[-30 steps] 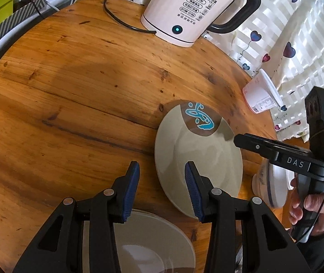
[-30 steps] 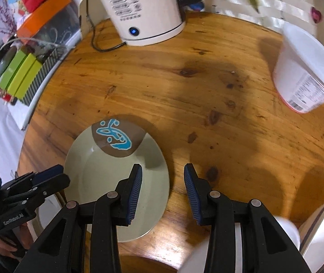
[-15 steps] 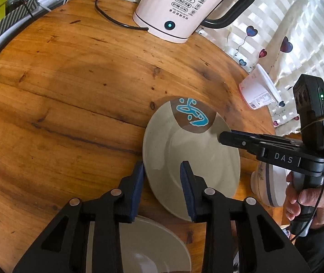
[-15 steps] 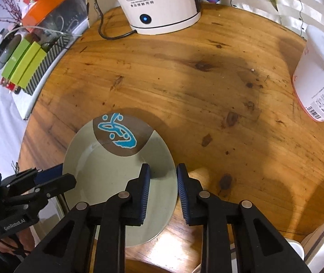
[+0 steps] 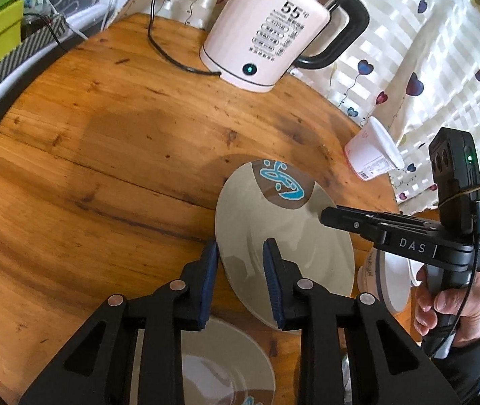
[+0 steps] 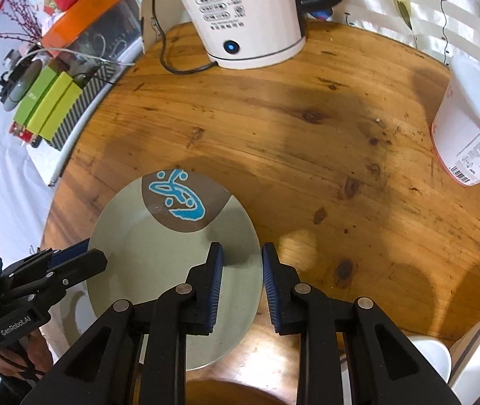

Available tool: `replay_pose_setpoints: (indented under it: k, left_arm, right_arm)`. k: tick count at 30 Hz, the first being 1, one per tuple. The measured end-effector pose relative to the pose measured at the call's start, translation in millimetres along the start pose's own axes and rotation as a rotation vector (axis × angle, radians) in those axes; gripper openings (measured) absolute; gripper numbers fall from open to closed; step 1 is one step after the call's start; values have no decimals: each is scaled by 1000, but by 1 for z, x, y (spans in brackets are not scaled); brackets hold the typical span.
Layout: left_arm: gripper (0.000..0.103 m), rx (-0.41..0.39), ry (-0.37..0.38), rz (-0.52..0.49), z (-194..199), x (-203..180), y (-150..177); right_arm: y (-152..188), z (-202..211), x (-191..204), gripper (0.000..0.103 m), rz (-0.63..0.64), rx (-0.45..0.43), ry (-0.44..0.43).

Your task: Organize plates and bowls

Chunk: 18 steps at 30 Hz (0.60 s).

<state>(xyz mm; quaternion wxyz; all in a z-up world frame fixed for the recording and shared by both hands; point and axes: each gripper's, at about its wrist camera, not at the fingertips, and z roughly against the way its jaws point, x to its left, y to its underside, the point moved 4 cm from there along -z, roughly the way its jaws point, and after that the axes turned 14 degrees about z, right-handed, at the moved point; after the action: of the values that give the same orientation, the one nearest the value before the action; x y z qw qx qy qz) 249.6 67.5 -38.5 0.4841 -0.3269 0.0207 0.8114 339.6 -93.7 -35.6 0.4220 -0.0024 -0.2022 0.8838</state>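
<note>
We have the pale green plate (image 5: 283, 253), with its brown patch and blue motif, low and right of centre in the left wrist view and lower left in the right wrist view, held by both rims: the left gripper (image 5: 240, 270) straddles the plate's left edge with jaws closing, and the right gripper (image 6: 240, 270) is narrowed on the opposite edge. We judge the pick-up is in hand. Next we must raise it level and carry it to the second plate (image 5: 229, 368) at the bottom edge, clear of the bowl (image 5: 386, 283) at lower right on the tabletop (image 5: 105, 168).
</note>
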Motion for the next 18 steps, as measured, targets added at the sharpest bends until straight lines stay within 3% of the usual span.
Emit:
replay_pose_setpoints:
  k: [18]
  left_arm:
    - [28,-63,-18,28,63,31,35]
  right_arm:
    - [22,24,74,23,66,-27,-16]
